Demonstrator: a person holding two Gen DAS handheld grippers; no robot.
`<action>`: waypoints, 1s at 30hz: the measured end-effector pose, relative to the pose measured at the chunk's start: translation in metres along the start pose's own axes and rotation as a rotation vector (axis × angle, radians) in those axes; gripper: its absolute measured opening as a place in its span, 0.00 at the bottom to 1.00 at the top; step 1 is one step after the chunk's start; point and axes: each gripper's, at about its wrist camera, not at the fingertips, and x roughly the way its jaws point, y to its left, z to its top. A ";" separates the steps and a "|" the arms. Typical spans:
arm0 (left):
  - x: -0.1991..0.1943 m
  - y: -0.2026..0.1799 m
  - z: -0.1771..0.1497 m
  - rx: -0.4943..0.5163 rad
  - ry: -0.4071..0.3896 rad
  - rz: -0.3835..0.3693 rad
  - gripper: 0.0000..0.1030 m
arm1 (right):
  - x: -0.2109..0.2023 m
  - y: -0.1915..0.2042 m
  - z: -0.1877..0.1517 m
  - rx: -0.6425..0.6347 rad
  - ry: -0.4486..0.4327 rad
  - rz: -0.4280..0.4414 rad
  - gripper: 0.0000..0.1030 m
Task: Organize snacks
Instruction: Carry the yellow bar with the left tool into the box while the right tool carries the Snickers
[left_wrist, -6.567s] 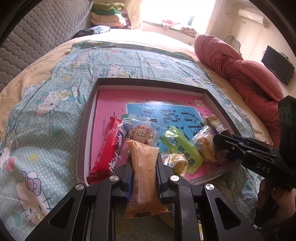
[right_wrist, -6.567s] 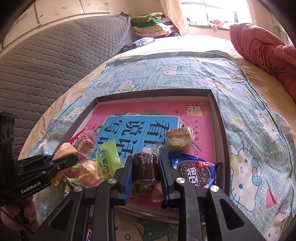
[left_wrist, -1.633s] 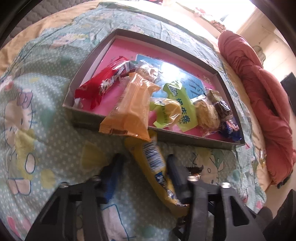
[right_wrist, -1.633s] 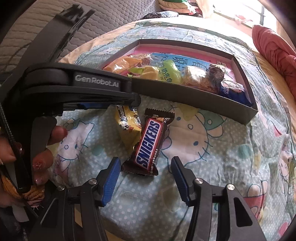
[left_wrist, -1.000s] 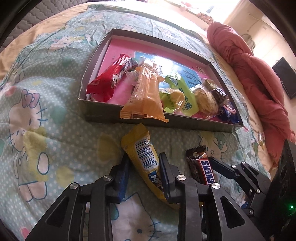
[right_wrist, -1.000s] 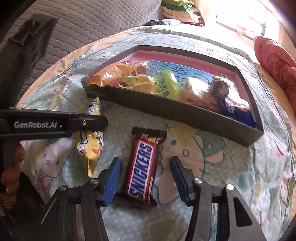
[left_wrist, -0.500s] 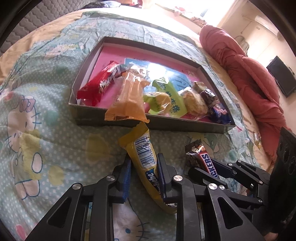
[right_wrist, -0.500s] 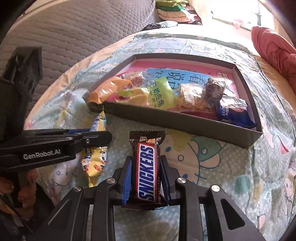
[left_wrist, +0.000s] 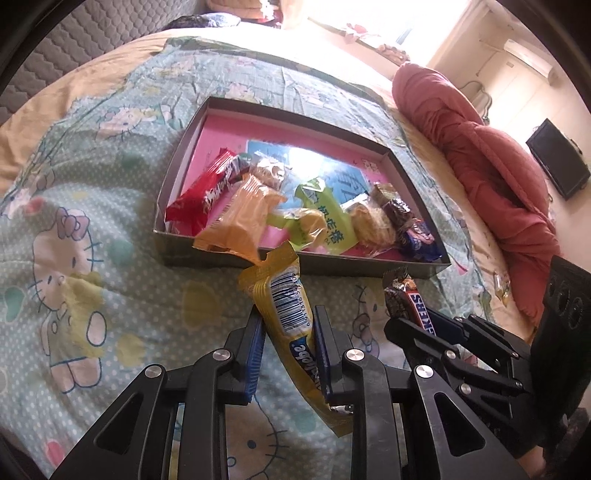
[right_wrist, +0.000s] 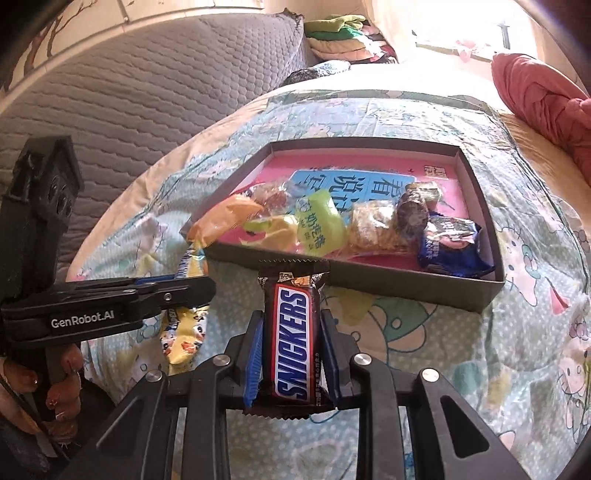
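My left gripper (left_wrist: 287, 325) is shut on a yellow snack packet (left_wrist: 286, 306) with a barcode, held just above the bedspread in front of the box. My right gripper (right_wrist: 291, 332) is shut on a Snickers bar (right_wrist: 294, 339), also raised off the bed. A shallow dark box (left_wrist: 173, 184) with a pink and blue lining lies beyond both; it holds several snacks, among them a red bar (left_wrist: 201, 197), an orange packet (left_wrist: 243, 218), a green packet (left_wrist: 325, 210) and a blue biscuit pack (right_wrist: 448, 243). The orange packet overhangs the box's near wall.
The box sits on a cartoon-cat bedspread (left_wrist: 85, 229). A red quilt (left_wrist: 491, 162) is bunched at the right of the bed. A grey padded headboard (right_wrist: 129, 88) and folded clothes (right_wrist: 340, 37) lie at the far end. A hand (right_wrist: 55, 376) holds the left gripper's handle.
Both grippers closed on their snacks, the left on the yellow packet and the right on the Snickers bar, and lifted them a little off the bedspread toward the box.
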 end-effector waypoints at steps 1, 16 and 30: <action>-0.002 -0.001 0.000 0.000 -0.003 0.001 0.25 | -0.001 -0.001 0.001 0.002 -0.003 -0.001 0.28; -0.042 -0.011 0.021 0.024 -0.112 0.007 0.25 | -0.024 -0.012 0.019 0.028 -0.104 0.016 0.28; -0.024 -0.017 0.060 0.032 -0.157 0.023 0.25 | -0.022 -0.035 0.056 0.052 -0.181 0.027 0.28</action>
